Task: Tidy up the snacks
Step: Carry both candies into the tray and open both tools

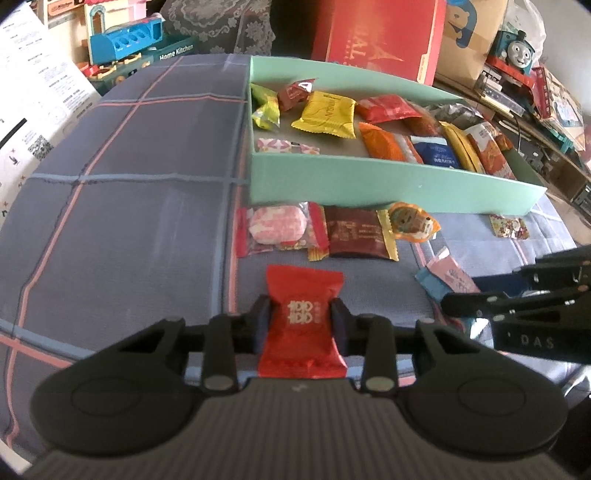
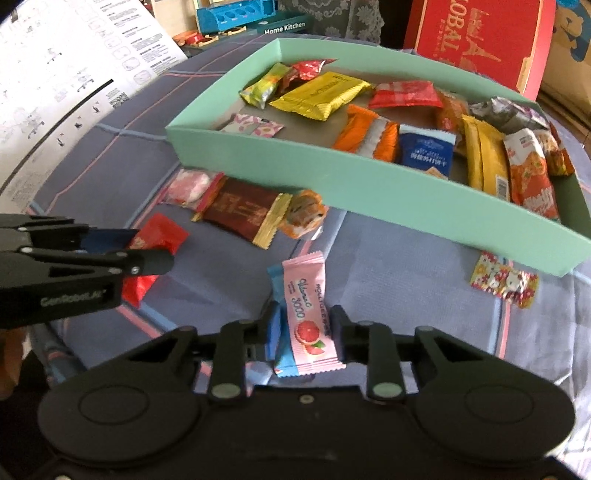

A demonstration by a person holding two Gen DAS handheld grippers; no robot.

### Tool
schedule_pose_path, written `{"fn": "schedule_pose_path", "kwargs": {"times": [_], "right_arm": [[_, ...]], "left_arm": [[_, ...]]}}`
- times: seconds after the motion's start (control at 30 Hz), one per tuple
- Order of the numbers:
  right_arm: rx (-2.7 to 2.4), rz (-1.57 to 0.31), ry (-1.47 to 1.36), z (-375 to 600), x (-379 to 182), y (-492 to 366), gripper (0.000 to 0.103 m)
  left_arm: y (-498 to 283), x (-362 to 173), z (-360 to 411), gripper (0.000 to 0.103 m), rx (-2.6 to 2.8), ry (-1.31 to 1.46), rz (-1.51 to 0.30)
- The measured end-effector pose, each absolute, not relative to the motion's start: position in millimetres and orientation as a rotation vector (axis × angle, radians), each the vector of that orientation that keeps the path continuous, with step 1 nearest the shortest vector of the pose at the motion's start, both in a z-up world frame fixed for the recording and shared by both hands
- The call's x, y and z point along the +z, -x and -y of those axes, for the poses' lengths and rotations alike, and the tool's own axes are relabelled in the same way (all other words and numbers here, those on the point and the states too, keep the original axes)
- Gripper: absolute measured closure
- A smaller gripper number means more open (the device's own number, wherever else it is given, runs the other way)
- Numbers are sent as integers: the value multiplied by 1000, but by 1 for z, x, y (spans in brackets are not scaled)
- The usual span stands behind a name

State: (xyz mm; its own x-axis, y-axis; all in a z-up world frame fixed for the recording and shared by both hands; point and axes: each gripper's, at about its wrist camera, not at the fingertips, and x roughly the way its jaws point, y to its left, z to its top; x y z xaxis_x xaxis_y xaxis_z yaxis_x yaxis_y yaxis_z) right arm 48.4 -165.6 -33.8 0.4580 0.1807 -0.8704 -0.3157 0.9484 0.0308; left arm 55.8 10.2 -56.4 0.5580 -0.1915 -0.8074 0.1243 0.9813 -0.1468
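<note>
My left gripper is shut on a red snack packet with gold characters, low over the checked cloth. In the right wrist view my right gripper is shut on a pink-and-blue grapefruit packet. A mint-green box holding several snacks stands behind both. Loose in front of its wall lie a pink-white candy, a dark red packet and a small orange packet. The right gripper's fingers show at the right edge of the left wrist view.
A small floral packet lies near the box's right corner. Behind the box stand a red carton, a cardboard box and toy trains. A printed sheet rises at the left. The checked cloth spreads left of the box.
</note>
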Motion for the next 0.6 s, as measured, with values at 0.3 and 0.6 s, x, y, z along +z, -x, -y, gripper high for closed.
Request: {"fn": "schedule_pose_path", "kwargs": {"times": [0.3,0.6], "right_arm": [[310,-1051,44,177,-22,-34,78],[337,-1016,-57,191,1,-24,78]], "left_arm": [[-47,-47,-13,71,-181,99,-961],[-39,-23,-8,71,-214,112,-928]]}}
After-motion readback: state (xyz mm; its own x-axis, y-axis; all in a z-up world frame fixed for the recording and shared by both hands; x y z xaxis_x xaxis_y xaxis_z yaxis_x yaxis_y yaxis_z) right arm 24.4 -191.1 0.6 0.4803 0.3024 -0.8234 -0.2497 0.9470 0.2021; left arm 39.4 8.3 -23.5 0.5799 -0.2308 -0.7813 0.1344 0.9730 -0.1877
